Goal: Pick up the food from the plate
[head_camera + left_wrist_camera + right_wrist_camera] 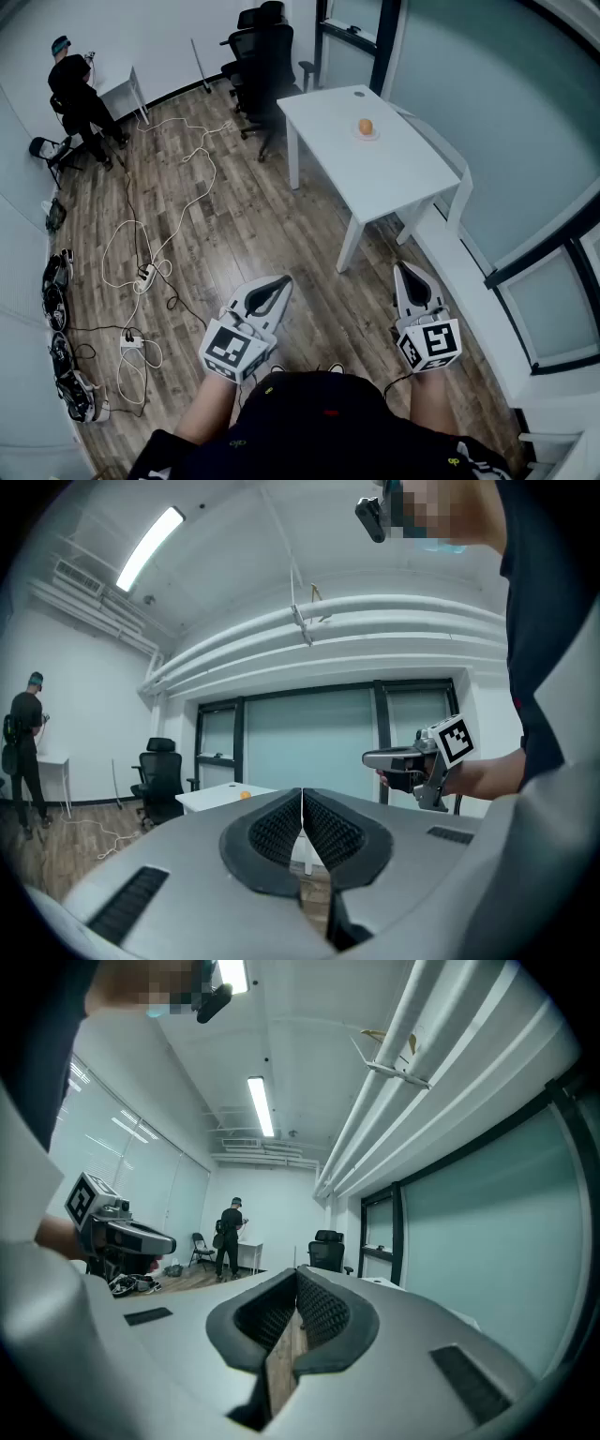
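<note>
We can barely resolve the food (366, 127), a small orange item whose plate (374, 136) is hard to make out, on the white table (375, 183), well ahead of the left gripper (284, 280) and right gripper (402, 268), both clenched on nothing.

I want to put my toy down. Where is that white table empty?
Nearly all of the white table is bare: the whole near end, and both sides of the plate holding the food. Only its far corner is crowded, by the black chairs.
</note>
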`<state>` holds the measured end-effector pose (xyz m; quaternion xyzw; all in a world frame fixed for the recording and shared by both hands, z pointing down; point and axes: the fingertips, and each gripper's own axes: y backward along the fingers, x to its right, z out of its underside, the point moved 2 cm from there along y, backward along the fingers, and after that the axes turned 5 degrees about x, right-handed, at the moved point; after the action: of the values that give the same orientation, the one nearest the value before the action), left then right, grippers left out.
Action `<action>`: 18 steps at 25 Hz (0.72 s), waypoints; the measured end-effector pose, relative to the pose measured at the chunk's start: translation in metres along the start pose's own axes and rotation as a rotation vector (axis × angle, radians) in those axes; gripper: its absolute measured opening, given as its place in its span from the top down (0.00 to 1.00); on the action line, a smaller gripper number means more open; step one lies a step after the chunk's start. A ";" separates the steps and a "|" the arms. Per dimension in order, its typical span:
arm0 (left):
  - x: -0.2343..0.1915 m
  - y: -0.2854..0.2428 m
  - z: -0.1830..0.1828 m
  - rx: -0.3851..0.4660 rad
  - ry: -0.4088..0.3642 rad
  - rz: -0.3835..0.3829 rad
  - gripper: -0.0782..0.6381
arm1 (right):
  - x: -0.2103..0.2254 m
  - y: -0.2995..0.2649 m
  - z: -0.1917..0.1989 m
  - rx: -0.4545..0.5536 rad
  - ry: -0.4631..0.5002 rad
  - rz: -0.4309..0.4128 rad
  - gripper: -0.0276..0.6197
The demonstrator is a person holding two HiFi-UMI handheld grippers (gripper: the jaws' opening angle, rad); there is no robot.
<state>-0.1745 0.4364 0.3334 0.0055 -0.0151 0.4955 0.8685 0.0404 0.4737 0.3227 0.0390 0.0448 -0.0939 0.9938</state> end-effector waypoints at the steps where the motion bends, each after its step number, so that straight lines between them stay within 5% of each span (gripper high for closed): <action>1: 0.001 0.000 0.000 0.000 0.003 0.000 0.86 | 0.000 0.001 0.001 -0.005 0.001 -0.001 0.92; 18: -0.015 0.038 0.015 -0.008 0.044 -0.025 0.86 | -0.041 -0.007 0.016 -0.061 -0.001 -0.024 0.92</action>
<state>-0.2150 0.4430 0.3476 -0.0088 0.0020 0.4843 0.8748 0.0001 0.4735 0.3419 0.0083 0.0474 -0.1043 0.9934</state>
